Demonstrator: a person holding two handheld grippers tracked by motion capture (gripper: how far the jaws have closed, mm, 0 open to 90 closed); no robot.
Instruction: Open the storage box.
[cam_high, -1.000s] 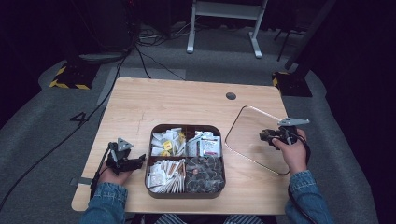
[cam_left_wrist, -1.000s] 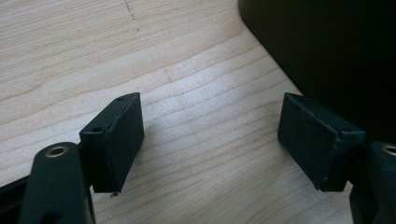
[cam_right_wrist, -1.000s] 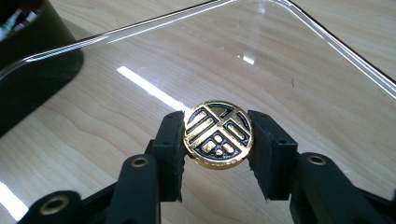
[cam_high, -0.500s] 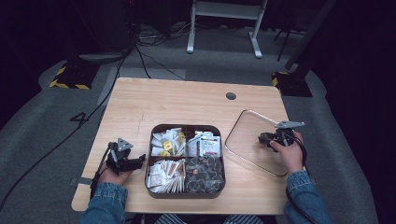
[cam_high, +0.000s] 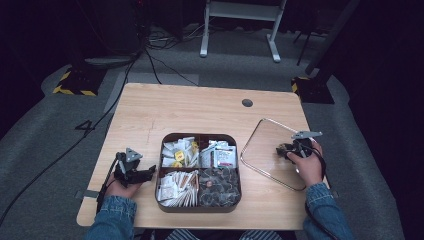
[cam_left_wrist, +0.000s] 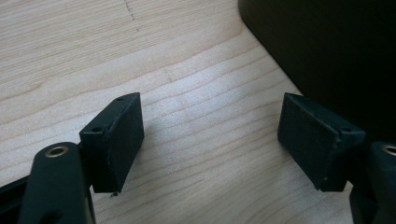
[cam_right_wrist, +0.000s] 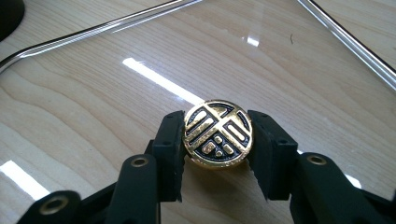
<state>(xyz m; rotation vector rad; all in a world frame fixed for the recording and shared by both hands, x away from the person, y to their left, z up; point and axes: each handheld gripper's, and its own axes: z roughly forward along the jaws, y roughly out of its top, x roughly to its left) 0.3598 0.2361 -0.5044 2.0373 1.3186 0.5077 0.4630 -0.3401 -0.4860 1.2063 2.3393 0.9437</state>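
Gold-and-black knob (cam_right_wrist: 218, 134) is pinched between the right gripper's (cam_right_wrist: 218, 140) black pads, held at the middle of the clear glass lid (cam_high: 265, 145) lying flat on the wooden table (cam_high: 200, 110). Well apart, the left gripper (cam_left_wrist: 210, 140) is rested on bare wood with jaws spread, just beside the dark compartment tray (cam_high: 200, 207) of sachets (cam_high: 177, 187).

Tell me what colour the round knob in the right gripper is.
Gold with black patterning; the knob shows best in the right gripper view.
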